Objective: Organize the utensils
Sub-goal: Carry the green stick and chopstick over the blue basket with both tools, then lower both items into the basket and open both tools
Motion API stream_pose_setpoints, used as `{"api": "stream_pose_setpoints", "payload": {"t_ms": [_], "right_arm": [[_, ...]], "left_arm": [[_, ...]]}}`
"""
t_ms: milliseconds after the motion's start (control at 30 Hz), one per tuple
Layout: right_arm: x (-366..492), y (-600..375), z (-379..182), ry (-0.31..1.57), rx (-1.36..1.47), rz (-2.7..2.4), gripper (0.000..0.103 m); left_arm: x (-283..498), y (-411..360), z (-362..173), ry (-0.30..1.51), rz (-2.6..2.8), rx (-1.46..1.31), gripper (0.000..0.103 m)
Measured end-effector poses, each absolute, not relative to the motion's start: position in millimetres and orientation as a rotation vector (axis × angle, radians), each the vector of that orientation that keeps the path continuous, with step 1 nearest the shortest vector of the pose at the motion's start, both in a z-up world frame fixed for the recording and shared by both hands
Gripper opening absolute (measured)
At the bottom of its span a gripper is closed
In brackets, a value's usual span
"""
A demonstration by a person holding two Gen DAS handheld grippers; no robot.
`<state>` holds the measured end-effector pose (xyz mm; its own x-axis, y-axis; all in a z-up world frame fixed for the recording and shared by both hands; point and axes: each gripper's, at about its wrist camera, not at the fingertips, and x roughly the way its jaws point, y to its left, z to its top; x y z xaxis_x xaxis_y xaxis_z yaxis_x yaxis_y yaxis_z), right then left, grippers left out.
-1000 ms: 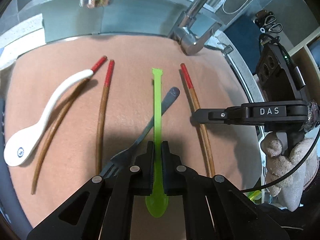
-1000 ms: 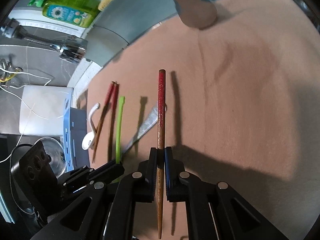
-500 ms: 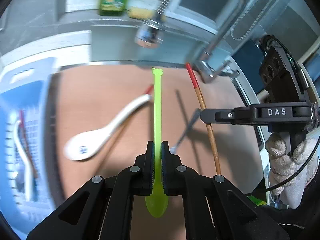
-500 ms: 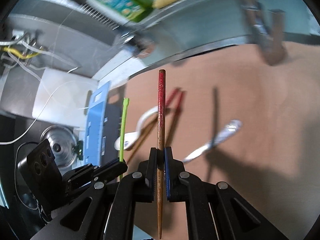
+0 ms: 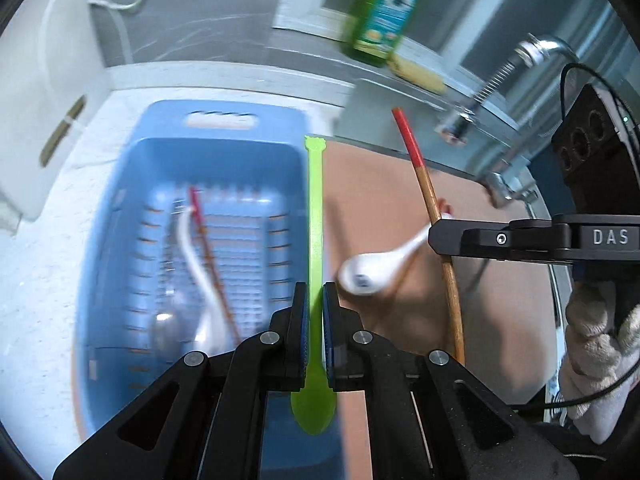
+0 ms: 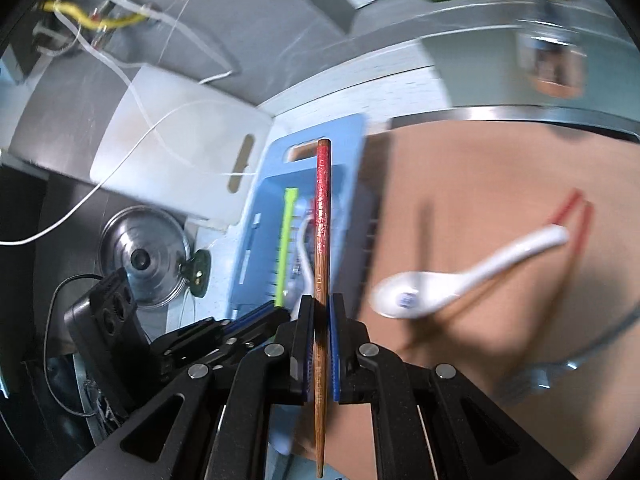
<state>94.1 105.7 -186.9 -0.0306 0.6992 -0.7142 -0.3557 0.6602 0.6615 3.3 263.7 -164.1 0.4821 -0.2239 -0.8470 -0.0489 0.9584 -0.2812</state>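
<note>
Left wrist view: left gripper (image 5: 315,332), fingers clamped on the green spoon (image 5: 315,240), handle pointing forward, over the blue basket (image 5: 120,208) right rim. Right wrist view: right gripper (image 6: 321,344) pinches a red-tipped chopstick (image 6: 322,240) lengthwise above the same basket (image 6: 348,168); left is nearer.

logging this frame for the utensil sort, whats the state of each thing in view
left hand-held gripper: shut on green spoon
green spoon: held, off the mat
right hand-held gripper: shut on red-tipped chopstick
red-tipped chopstick: held, off the mat
blue basket: holds a white spoon and other utensils
white spoon on mat: lying loose, not yet sorted
fork: lying on mat
two chopsticks on mat: lying, partly under the white spoon
</note>
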Motion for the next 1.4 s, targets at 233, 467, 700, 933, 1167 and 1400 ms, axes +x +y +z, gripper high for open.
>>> {"api": "stream_pose_setpoints", "payload": {"t_ms": [233,467,700,933,1167,1400], "right_arm": [[87,169,-200,1.377,0.253,0.853,0.007],[86,213,-222,1.410,0.194,0.811,0.007],[88,241,-239,1.416,0.099,0.757,0.007],[91,252,-250,1.419,0.024,0.724,0.007],[93,259,-255,1.422,-0.033,0.708,0.007],[95,265,-261,1.438,-0.053,0.700,0.007]], "left_arm": [[4,309,-180,1.082,-0.024,-0.284,0.005],[7,331,-194,1.098,0.008,-0.283,0.005],[14,335,-205,1.108,0.019,-0.277,0.005],[20,329,-218,1.143,0.019,-0.240,0.006],[24,329,-226,1.161,0.034,-0.239,0.005],[27,331,-230,1.170,0.051,-0.239,0.006]]}}
